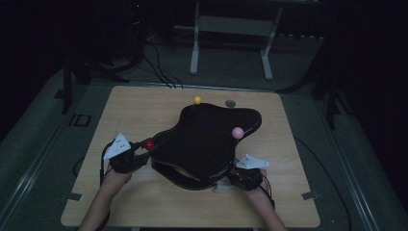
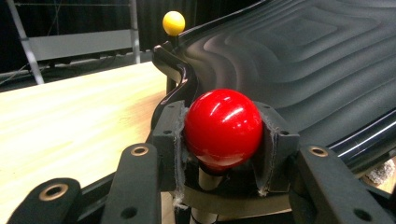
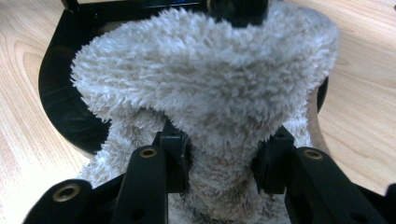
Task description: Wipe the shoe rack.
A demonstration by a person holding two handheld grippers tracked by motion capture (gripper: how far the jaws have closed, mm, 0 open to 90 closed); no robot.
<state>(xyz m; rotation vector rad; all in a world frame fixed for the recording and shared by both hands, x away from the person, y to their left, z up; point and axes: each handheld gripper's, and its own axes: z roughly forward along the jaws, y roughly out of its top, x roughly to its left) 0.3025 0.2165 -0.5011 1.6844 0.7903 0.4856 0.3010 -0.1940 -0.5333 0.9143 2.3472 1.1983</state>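
Observation:
A black, wavy-surfaced tray [image 1: 207,139] stands tilted on a wooden table [image 1: 130,113], with ball knobs at its corners. My left gripper [image 1: 139,153] is shut on the red knob [image 1: 149,144] at the tray's left; its pads clamp the red knob [image 2: 223,128] from both sides. A yellow knob [image 1: 197,100] tops the far corner, and the yellow knob [image 2: 173,22] shows beyond the ribbed tray [image 2: 299,60]. A pink knob [image 1: 237,132] sits at the right. My right gripper [image 1: 234,179] is shut on a fluffy grey cloth [image 3: 210,93] by the tray's black base [image 3: 60,93]; the cloth [image 1: 223,186] lies under the near edge.
A small grey disc [image 1: 230,103] lies on the table beyond the tray. White frame legs [image 1: 195,53] and cables [image 1: 159,67] are on the dark floor past the table's far edge. Bare wood lies left and right of the tray.

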